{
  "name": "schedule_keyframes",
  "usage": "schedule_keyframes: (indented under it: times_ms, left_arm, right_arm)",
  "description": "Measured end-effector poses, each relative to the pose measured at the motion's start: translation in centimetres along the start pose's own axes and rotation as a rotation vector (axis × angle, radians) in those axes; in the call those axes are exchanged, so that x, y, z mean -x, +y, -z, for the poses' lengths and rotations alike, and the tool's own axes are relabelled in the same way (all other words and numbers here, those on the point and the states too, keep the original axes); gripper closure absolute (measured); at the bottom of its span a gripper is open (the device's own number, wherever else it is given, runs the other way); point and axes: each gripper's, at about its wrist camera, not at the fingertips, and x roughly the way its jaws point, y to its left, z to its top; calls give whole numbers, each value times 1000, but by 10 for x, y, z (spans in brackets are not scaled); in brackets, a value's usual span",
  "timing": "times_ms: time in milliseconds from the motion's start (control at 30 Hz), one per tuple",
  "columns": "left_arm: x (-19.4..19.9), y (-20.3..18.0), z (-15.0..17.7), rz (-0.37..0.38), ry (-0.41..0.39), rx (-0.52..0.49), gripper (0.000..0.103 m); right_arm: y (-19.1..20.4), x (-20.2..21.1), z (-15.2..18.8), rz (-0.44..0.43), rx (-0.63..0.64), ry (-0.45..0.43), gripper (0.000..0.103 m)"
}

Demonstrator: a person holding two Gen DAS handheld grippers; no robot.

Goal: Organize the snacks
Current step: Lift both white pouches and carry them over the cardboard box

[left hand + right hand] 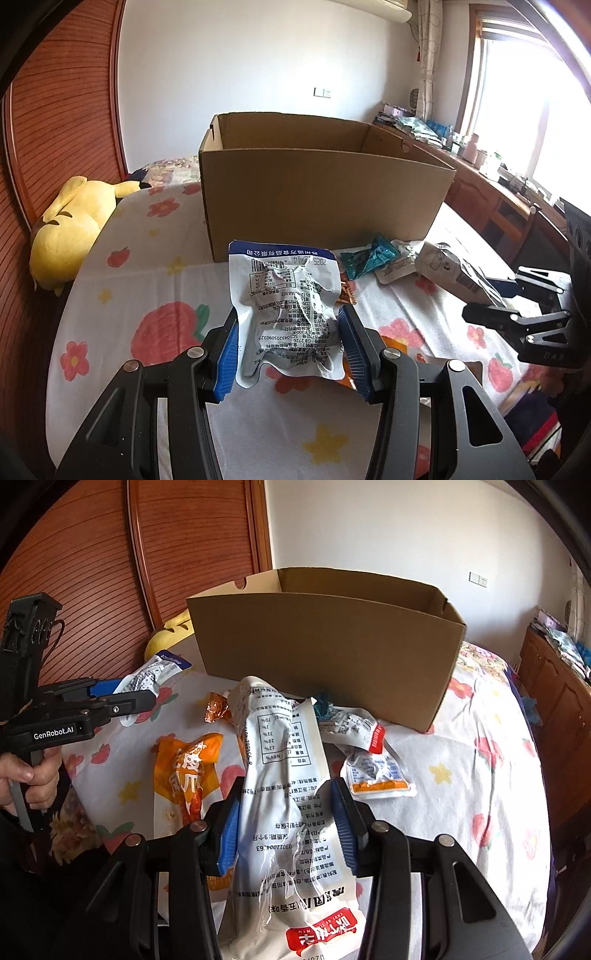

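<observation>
Snack packets (376, 779) lay scattered on a flower-print bedsheet (155, 295) before an open brown cardboard box (317, 195). The left gripper (291, 347) clamped a silvery printed pouch (284, 306); the right gripper (284, 823) clamped a long white packet (284, 775).

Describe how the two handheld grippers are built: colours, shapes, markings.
Both are black, angular frames with silver pivot screws and ribbed blue pads on the fingers. The left gripper carries white "GenRobot.AI" lettering on its side and a pistol-style handle in the hand. The right gripper matches it.
</observation>
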Motion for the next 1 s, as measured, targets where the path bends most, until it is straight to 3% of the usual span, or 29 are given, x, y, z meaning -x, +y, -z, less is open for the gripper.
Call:
schedule_keyframes:
  times_ms: [367, 1000]
  left_arm:
    - [2, -7, -18, 11, -34, -54, 51]
    - [1, -16, -65, -25, -141, -131, 51]
  right_arm:
    - [-11, 16, -6, 25, -34, -45, 57]
    - [-17, 35, -70, 67, -1, -158, 57]
